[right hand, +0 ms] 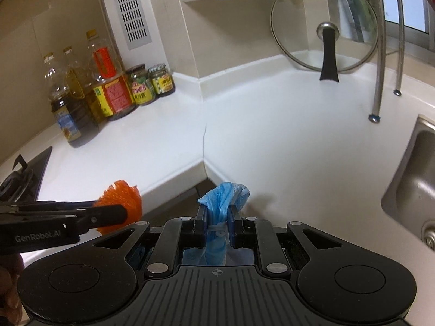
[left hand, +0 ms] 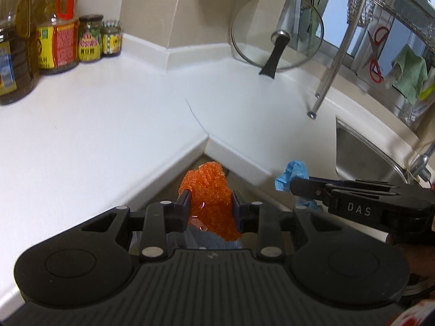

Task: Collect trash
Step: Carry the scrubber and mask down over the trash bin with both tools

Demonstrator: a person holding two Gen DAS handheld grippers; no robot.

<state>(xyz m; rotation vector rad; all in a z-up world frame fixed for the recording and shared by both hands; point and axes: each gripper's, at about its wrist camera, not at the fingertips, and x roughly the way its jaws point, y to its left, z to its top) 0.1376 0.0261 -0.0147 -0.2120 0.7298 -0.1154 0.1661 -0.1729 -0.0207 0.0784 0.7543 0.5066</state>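
- Left claw [left hand: 210, 209]: clenched on a crumpled orange mesh wad [left hand: 209, 190]. The wad sits between the pads and bulges above and below them, held in the air in front of the inner corner of the white surface [left hand: 108, 125].
- Right claw [right hand: 216, 224]: clenched on a bunched blue face mask [right hand: 221, 203]. The mask stands up above the pads and hangs down behind them, also off the surface.
- Handling, orange mesh wad: judged very light, soft and springy. It will compress under the pads and may spring back on release. Grip through the bulk of the wad, not a loose edge.
- Handling, blue face mask: judged light, limp fabric, not fragile. A white ear loop shows at the pinch point and could snag on a pad at release.
- Hidden: no bin or trash bag shows in either view, so the drop point cannot be located.
- Cut off: the sink [right hand: 407, 184] is only partly in view at the right edge. The lower ends of both items lie behind the claw bodies.
- No further trash can be made out on the surface.
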